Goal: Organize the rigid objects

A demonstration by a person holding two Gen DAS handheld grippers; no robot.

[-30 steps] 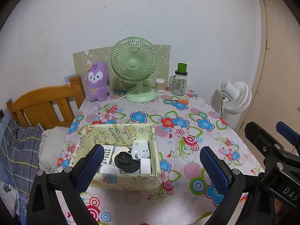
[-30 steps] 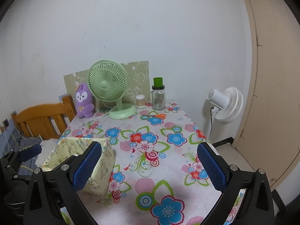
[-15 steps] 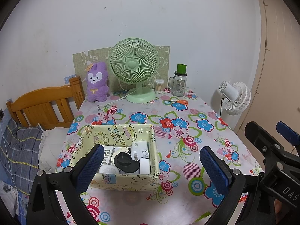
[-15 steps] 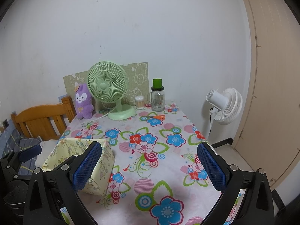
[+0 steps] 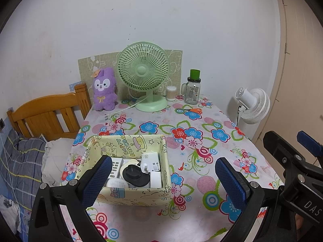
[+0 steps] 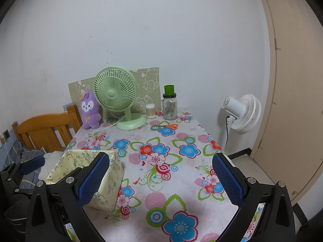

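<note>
Yellow printed card made up the open box [image 5: 129,169] that sat near the left edge of the flowered tablecloth [image 5: 201,125] in the left wrist view. It held the rigid things: a white remote with grey keys [image 5: 116,166], a black round lid [image 5: 132,173], a white plug adapter [image 5: 151,162] and a white cube charger [image 5: 155,179], packed touching one another. The left gripper [image 5: 161,178] hung above the near side of the box, its blue pads wide apart and empty. Far off stood a green desk fan [image 5: 143,74], a purple plush rabbit [image 5: 104,88] and a glass jar with a green cap [image 5: 192,87].

From the right wrist view, the right gripper [image 6: 160,178] was likewise spread and empty, over bare cloth right of the box [image 6: 105,179]. Orange-handled scissors [image 6: 168,126] lay loose near the jar [image 6: 170,105].

By my judgement the sorting looked nearly done. If the scissors were next, the right tongs should approach along the blades and pinch across the handles, keeping clear of the jar.
</note>
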